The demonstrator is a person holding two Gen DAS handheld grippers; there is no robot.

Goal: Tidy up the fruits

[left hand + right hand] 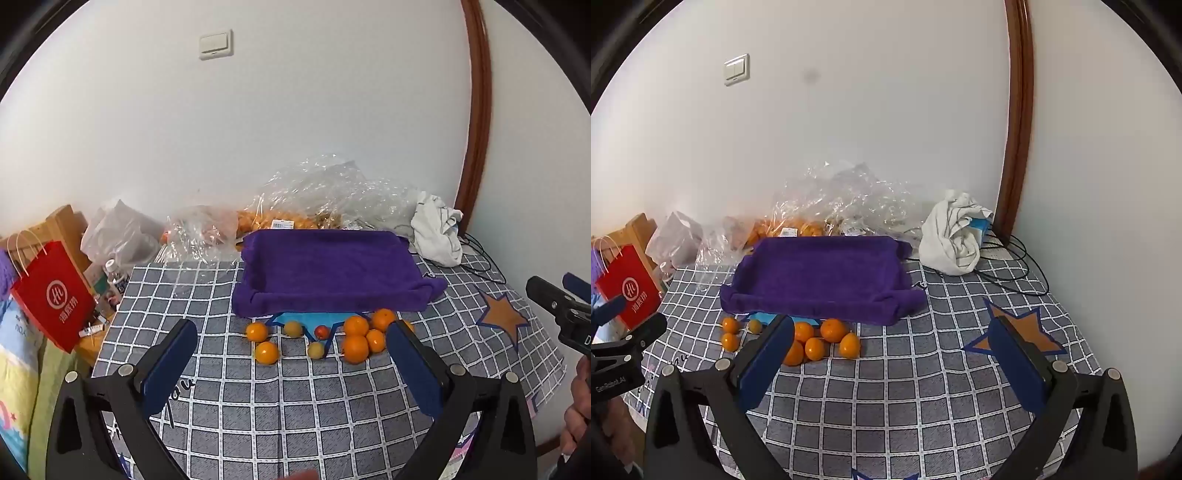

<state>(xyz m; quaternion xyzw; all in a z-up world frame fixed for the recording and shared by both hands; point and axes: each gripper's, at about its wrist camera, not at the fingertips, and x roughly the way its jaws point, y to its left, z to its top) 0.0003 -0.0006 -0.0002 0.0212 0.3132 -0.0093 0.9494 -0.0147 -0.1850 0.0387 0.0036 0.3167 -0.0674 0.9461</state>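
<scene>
Several oranges (356,348) lie on the checked tablecloth in front of a tray covered by a purple towel (328,271). Two yellowish fruits (293,328) and a small red fruit (322,332) lie among them. My left gripper (291,332) hovers open above the cloth, short of the fruit, with nothing between its blue pads. In the right wrist view the same oranges (833,329) lie at centre left before the purple towel (820,277). My right gripper (892,334) is open and holds nothing; its left finger (764,363) hides part of the pile.
Crumpled clear plastic bags (325,188) holding more oranges lie behind the tray against the wall. A white cloth (437,230) and black cables (1015,258) sit at the back right. A red paper bag (51,295) stands off the table's left edge.
</scene>
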